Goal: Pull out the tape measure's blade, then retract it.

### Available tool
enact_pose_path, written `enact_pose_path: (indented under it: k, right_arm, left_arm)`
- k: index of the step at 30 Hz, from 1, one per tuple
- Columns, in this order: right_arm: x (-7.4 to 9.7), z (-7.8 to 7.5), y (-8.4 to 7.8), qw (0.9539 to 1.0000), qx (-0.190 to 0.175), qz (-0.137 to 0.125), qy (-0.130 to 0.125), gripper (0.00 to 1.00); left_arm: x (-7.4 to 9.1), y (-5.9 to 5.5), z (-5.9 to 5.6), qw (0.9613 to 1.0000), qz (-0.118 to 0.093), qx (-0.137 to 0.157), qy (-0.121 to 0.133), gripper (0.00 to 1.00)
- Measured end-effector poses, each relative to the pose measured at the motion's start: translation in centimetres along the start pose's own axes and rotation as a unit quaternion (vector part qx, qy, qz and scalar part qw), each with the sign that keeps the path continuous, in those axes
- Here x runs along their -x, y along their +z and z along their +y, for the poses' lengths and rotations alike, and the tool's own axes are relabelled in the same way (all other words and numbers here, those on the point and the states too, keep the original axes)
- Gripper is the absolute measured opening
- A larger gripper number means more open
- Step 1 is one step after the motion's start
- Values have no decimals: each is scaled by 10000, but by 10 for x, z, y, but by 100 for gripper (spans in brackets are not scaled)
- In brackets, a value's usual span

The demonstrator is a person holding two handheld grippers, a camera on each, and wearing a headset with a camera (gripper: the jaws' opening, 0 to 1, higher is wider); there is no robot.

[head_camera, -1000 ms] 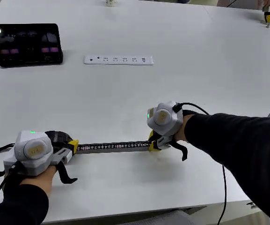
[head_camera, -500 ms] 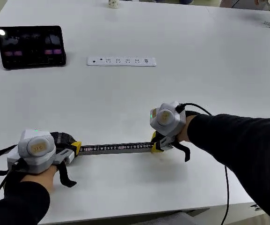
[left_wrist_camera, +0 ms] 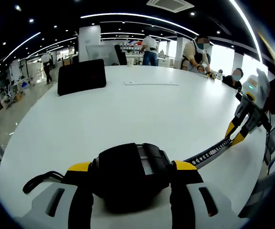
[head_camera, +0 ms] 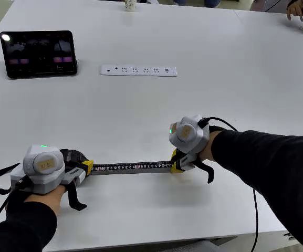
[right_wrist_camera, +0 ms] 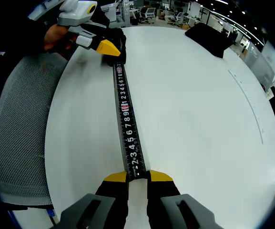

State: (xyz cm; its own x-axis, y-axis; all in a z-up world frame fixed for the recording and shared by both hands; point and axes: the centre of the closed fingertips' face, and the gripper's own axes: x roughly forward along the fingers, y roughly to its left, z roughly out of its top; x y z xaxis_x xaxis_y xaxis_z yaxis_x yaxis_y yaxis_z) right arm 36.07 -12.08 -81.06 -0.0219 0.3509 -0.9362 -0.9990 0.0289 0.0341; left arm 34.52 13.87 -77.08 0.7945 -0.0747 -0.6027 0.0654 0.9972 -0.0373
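Seeing the blade drawn out straight and low along the tabletop, near its front edge, running left to right between the two hands; not being able to tell whether it is touching the surface all the way. Showing a dark face with pale numerals, one figure in red, and no kink or twist along the drawn-out length. Ending on the left at the tape measure, its black housing sitting on the tabletop, rounded and ribbed on top in the left gripper view.

Finding the left hand-held gripper clamping that housing from both sides, yellow tips pressing its flanks. Finding the right hand-held gripper pinching the blade's free end, yellow tips closing on the strip just below the lowest numerals.

Judging the coming move as turning on one line: the blade's long axis pointing straight from the right hand-held gripper to the tape measure. Feeding it back in is probably meaning carrying the right hand leftward along that line while bracing the housing with the left. Taking the right hand as nearer the free end, the left as nearer the housing. Judging the retract as not yet begun.

Noting, farther out, a white power strip and a dark tablet, both well apart from the blade.
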Motion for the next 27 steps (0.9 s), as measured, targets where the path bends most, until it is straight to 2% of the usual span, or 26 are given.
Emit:
enact_pose_path:
  k: [3, 7, 27]
  right_arm:
    - [0, 0, 0, 10000, 4, 21, 2, 11]
    - [-1, 0, 2, 10000, -8, 17, 5, 11]
    - [-3, -1, 6, 10000, -51, 77, -3, 11]
  left_arm:
    - [0, -1, 0, 10000, -5, -6, -31, 60]
    - [-4, -1, 2, 10000, 90, 6, -7, 60]
    - [-1, -2, -1, 9998, 170, 5, -35, 60]
